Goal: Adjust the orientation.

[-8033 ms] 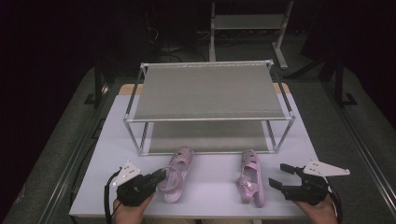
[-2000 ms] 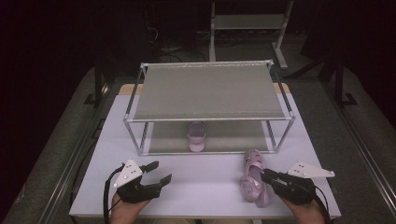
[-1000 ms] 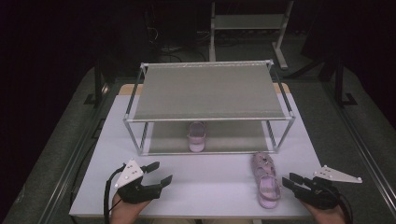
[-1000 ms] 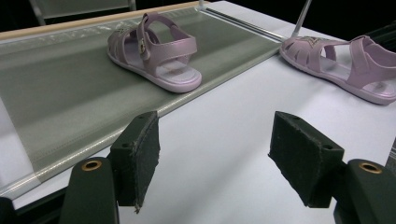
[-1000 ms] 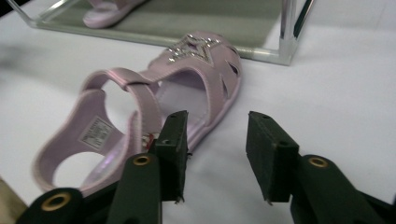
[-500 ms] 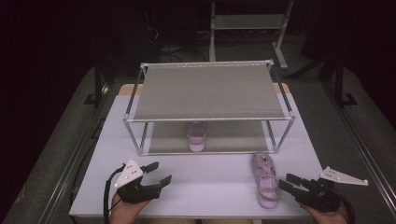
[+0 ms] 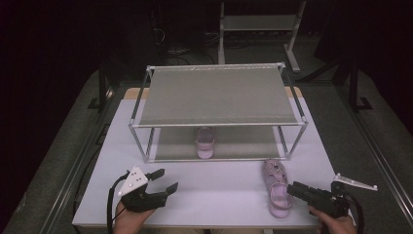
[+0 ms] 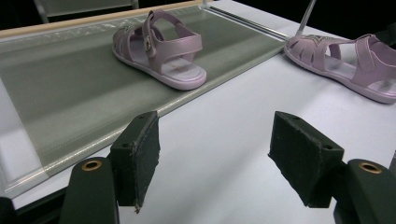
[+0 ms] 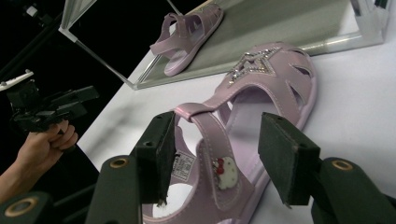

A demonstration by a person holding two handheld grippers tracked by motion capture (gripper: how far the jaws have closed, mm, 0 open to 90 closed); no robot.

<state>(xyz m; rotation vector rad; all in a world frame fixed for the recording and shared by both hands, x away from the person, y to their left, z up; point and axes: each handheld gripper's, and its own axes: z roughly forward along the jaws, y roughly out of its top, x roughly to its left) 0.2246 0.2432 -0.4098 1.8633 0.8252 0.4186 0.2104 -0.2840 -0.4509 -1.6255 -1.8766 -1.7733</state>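
Note:
Two pink sandals. One sandal (image 7: 205, 141) (image 8: 159, 49) (image 9: 187, 35) stands on the lower shelf of the metal rack (image 7: 216, 95). The other sandal (image 7: 275, 183) (image 8: 345, 65) (image 9: 266, 84), with a glitter star on its toe, lies on the white table at the front right. My right gripper (image 7: 292, 189) (image 9: 215, 154) reaches in at its heel. Its jaws have just been opening and straddle the heel strap without pressing on it. My left gripper (image 7: 168, 179) (image 8: 215, 154) (image 9: 86, 100) rests at the front left, open, with nothing between its pads.
The rack's two grey mesh shelves span the middle of the table (image 7: 219, 185), and the lower shelf (image 8: 70, 84) lies just ahead of my left gripper. Dark floor, cables and a second metal stand (image 7: 258, 22) lie beyond the far edge.
My right gripper has edged left onto the sandal's heel and its jaws stand wider. That sandal has stayed where it lay. The left gripper has not moved.

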